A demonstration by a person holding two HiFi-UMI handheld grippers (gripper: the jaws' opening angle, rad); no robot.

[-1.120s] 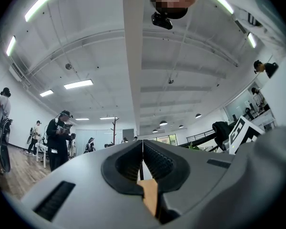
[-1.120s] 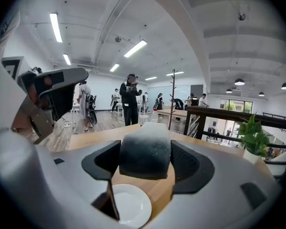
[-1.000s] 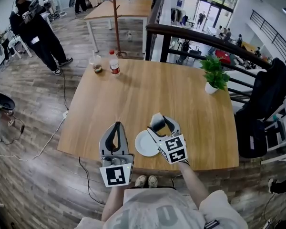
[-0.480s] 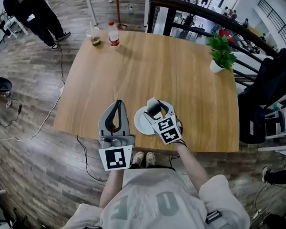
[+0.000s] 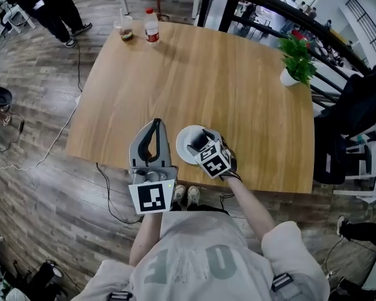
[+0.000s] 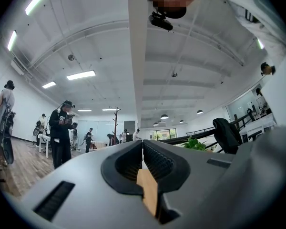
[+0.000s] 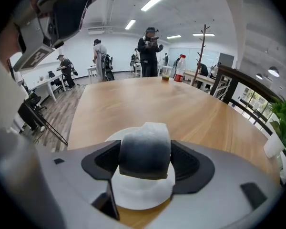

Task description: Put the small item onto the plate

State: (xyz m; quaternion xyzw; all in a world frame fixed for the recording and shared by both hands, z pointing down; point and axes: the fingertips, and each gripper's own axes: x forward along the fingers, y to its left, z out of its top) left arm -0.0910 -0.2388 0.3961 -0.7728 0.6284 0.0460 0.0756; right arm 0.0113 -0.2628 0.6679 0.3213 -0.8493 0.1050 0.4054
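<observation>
The right gripper [image 7: 145,157] has its jaws closed partway on the small item [image 7: 145,147], a rounded grey lump pinched on both flanks. It hangs directly over the white plate [image 7: 142,197]. In the head view the plate [image 5: 181,144] lies on the table [image 5: 225,74] at the 6 o'clock edge, nearest the person, and the right gripper [image 5: 198,145] covers its 3 o'clock half. The item seems to be clear of the plate, though no view settles whether its underside touches.

The step in hand looks like the set-down. To do it well:

- Lower straight down, keeping the item over the plate's middle. It already sits there in the right gripper view, so no sideways correction seems needed.
- Open only once the item rests on the plate. It looks rounded and possibly soft (its surface reads as matte and slightly fuzzy), so a drop could let it roll toward the rim.
- Spread the jaws evenly and slowly so neither pad drags the item, then lift away upward, not backward toward 6 o'clock, where the plate is close to the table edge.

The left gripper [image 5: 152,144] rests at the plate's 9 o'clock, just beside it. Its jaws are pressed together with nothing between them [image 6: 143,162]. It could steady the plate but hardly needs to.
</observation>
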